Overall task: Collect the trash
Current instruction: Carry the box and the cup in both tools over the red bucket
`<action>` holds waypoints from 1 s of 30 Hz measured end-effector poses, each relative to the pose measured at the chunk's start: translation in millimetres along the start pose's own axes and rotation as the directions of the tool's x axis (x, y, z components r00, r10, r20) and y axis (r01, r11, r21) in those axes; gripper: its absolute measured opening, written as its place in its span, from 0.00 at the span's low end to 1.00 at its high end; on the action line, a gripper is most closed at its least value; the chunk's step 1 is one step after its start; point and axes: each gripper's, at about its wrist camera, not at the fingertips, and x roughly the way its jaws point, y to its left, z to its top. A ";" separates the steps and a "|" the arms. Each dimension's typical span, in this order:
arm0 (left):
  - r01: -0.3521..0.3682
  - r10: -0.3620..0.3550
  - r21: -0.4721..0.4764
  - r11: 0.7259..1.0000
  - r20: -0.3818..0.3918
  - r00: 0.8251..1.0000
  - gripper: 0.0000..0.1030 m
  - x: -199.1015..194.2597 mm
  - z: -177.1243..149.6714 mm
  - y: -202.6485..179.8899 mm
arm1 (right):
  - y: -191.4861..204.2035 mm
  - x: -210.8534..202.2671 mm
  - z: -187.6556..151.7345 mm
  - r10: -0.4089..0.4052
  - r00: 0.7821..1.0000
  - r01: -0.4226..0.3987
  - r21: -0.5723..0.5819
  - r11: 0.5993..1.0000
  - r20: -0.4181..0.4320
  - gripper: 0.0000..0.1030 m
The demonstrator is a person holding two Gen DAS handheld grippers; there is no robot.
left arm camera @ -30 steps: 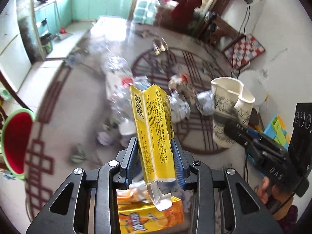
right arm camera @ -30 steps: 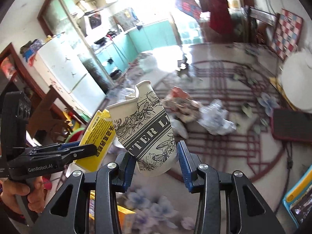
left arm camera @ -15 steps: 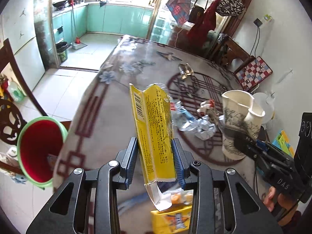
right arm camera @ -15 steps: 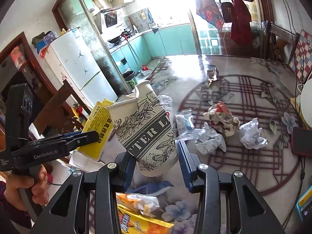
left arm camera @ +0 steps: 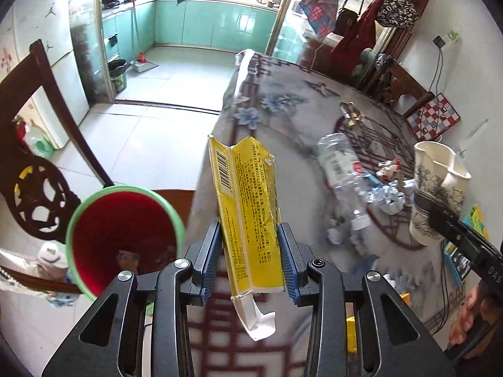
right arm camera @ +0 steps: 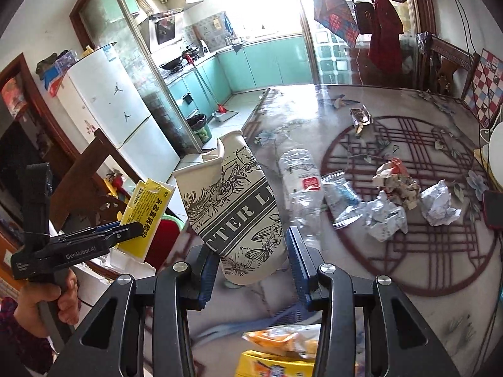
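Trash is what we carry in both hands: our left gripper [left arm camera: 250, 259] has its jaws pressed onto a flattened yellow carton [left arm camera: 248, 207], and our right gripper [right arm camera: 251, 264] has its jaws partly closed, the left pad against a crumpled paper cup [right arm camera: 234, 207] with black-and-white printing, the right pad just at or beside its base (contact there is hard to judge)

The carton stands upright between the left jaws, long axis pointing up and away from us, a torn flap hanging from its lower end. Down and to the left of it, just beside the table edge [left arm camera: 204, 169], the red bin with a green rim [left arm camera: 122, 238] stands open on the floor. That is the relation the next move turns on, we judge: the bin's mouth lies left of and below the left jaws, so the carton has to swing leftward past the table edge before it is let go

Our left hand is the nearer to the bin; the cup leans up and to the left in the right jaws, farther to the right over the table. More trash lies on the table beyond: a clear plastic bottle [right arm camera: 300, 176], crumpled paper and foil [right arm camera: 386, 216]
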 end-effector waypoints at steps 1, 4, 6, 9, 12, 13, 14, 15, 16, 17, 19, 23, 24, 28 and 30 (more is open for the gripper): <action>-0.006 0.006 -0.001 1.000 -0.001 1.000 0.34 0.5 0.9 7.3 | 7.7 2.5 -0.1 0.000 1.000 0.000 0.003 1.000 0.001 0.38; -0.023 0.023 -0.010 1.000 -0.005 1.000 0.34 2.7 3.4 28.3 | 26.0 11.9 -0.1 0.005 1.000 -0.005 0.001 1.000 -0.002 0.38; -0.037 0.037 -0.025 0.999 -0.009 0.999 0.34 3.3 3.2 43.5 | 40.5 19.3 0.7 0.012 1.000 -0.012 -0.009 1.000 -0.008 0.38; -0.066 0.065 -0.054 0.996 -0.007 0.998 0.34 3.1 1.6 65.8 | 60.5 30.6 1.5 0.031 0.999 -0.031 -0.025 0.999 -0.023 0.38; -0.096 0.096 -0.085 0.992 -0.006 0.995 0.34 1.8 -0.8 88.2 | 80.7 44.6 0.7 0.047 0.998 -0.049 -0.048 0.998 -0.047 0.38; -0.105 0.104 -0.095 0.990 -0.010 0.995 0.34 2.0 -1.3 95.1 | 86.7 49.5 1.0 0.052 0.997 -0.055 -0.055 0.997 -0.057 0.38; -0.111 0.110 -0.105 0.988 -0.013 0.994 0.34 2.2 -2.3 101.4 | 93.6 55.0 1.1 0.059 0.996 -0.063 -0.062 0.996 -0.067 0.38; -0.119 0.118 -0.116 0.986 -0.016 0.993 0.34 2.4 -3.7 108.2 | 98.8 59.8 1.4 0.066 0.995 -0.071 -0.068 0.995 -0.074 0.38; -0.128 0.127 -0.125 0.984 -0.021 0.992 0.34 2.7 -4.9 114.6 | 103.9 64.8 1.3 0.073 0.994 -0.079 -0.073 0.994 -0.081 0.38; -0.138 0.135 -0.134 0.981 -0.028 0.990 0.34 3.4 -6.0 120.4 | 110.2 69.6 1.8 0.081 0.993 -0.088 -0.081 0.993 -0.090 0.38; -0.153 0.149 -0.154 0.976 -0.043 0.988 0.34 5.1 -8.4 131.5 | 122.7 78.6 2.7 0.097 0.990 -0.107 -0.098 0.989 -0.103 0.38; -0.176 0.167 -0.188 0.966 -0.063 0.984 0.34 8.1 -11.2 146.9 | 144.6 95.5 3.0 0.130 0.983 -0.146 -0.125 0.981 -0.132 0.38; -0.181 0.172 -0.193 0.964 -0.064 0.983 0.34 8.4 -11.6 150.0 | 149.6 99.6 2.9 0.138 0.981 -0.157 -0.131 0.979 -0.139 0.38; -0.203 0.192 -0.204 0.958 -0.073 0.979 0.34 10.9 -12.7 162.1 | 165.1 116.1 2.7 0.168 0.973 -0.191 -0.143 0.971 -0.158 0.38; -0.211 0.198 -0.212 0.954 -0.078 0.977 0.35 12.9 -12.9 168.6 | 172.3 127.6 4.2 0.179 0.969 -0.205 -0.144 0.968 -0.171 0.38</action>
